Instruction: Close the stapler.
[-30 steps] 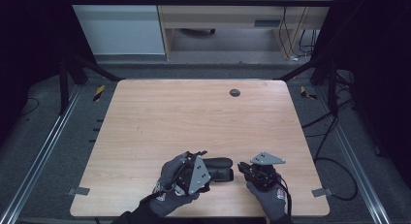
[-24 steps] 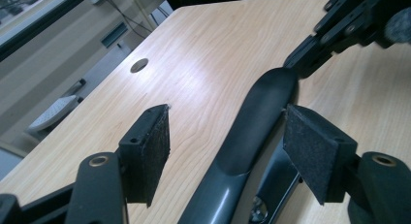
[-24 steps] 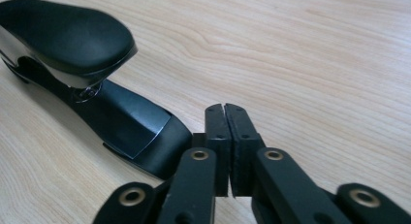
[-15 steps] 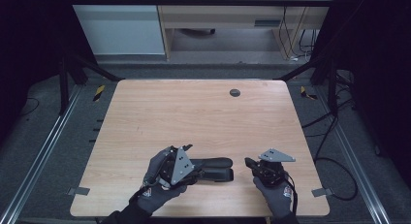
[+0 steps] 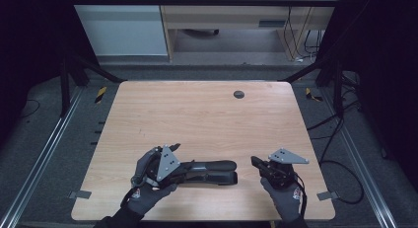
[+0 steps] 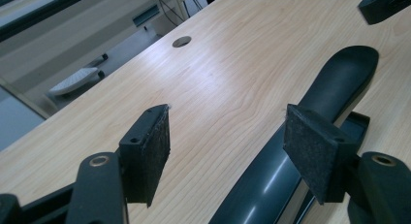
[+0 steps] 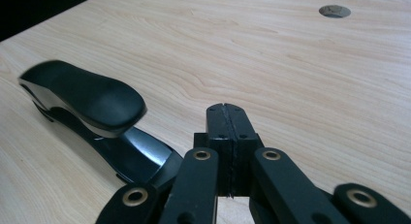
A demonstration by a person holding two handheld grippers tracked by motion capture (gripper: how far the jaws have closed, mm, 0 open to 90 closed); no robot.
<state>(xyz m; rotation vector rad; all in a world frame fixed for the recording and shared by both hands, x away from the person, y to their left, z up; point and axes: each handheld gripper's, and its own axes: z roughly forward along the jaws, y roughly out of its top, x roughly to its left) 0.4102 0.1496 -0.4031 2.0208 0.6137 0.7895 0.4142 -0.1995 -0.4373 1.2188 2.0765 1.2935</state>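
Note:
A black stapler [image 5: 212, 170] lies flat near the table's front edge, its long axis running left to right. My left gripper [image 5: 185, 171] sits at its left end with the jaws open. In the left gripper view the stapler [image 6: 334, 83] passes under the right pad [image 6: 315, 156], while the left pad [image 6: 150, 151] stands well apart over bare wood, so the left gripper [image 6: 228, 132] grips nothing. To the right of the stapler's right end, my right gripper [image 5: 255, 163] hovers just off it. The right gripper [image 7: 226, 112] has its pads pressed together and empty, the stapler [image 7: 82, 95] to their left.
The wooden table [image 5: 197, 114] has a round cable hole [image 5: 238, 94] near its far edge. Dark floor, metal rails and cables surround the table. A desk and cabinet stand beyond it.
My left hand has slid left along the stapler, which stayed where it was. My right gripper has drawn a little right and up, away from the stapler's end.

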